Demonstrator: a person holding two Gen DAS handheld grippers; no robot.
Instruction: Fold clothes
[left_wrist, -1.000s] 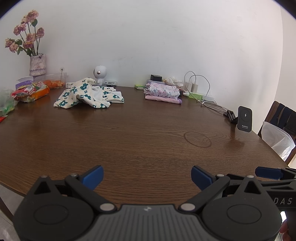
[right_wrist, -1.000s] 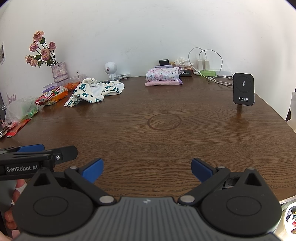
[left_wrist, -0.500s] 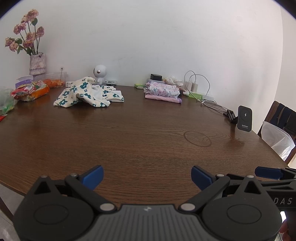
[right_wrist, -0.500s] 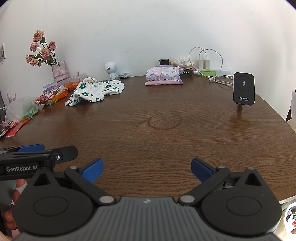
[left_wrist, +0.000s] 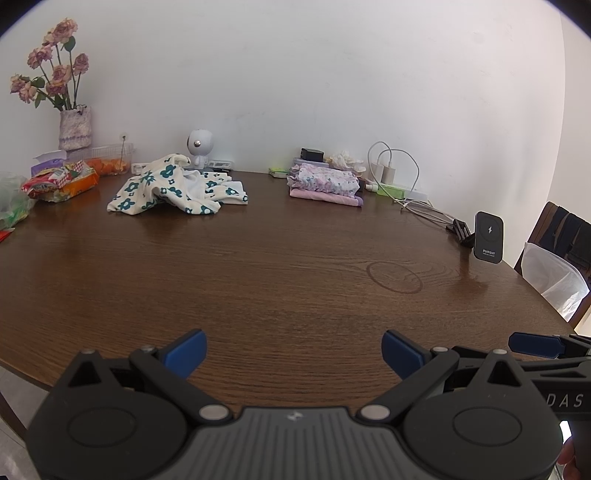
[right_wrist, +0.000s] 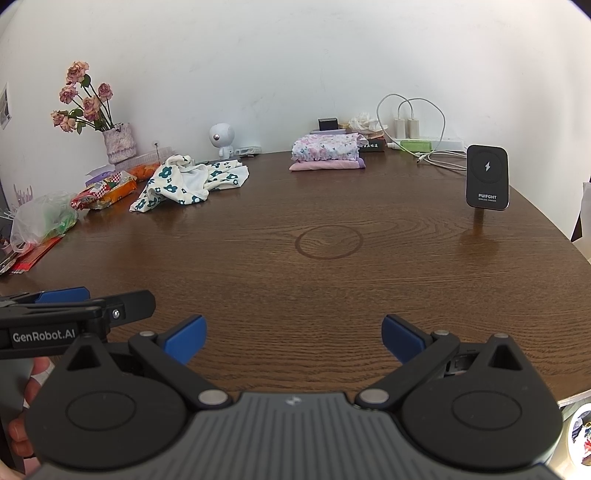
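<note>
Floral garment (left_wrist: 177, 189) lies crumpled, prob. unfolded; both claws gape, empty.

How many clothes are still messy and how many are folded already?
Messy: 1, the crumpled white garment with teal flowers.
Folded: 2 that show, the floral pink-and-white garment on top of the plain pink garment.
Total: 3.
</note>
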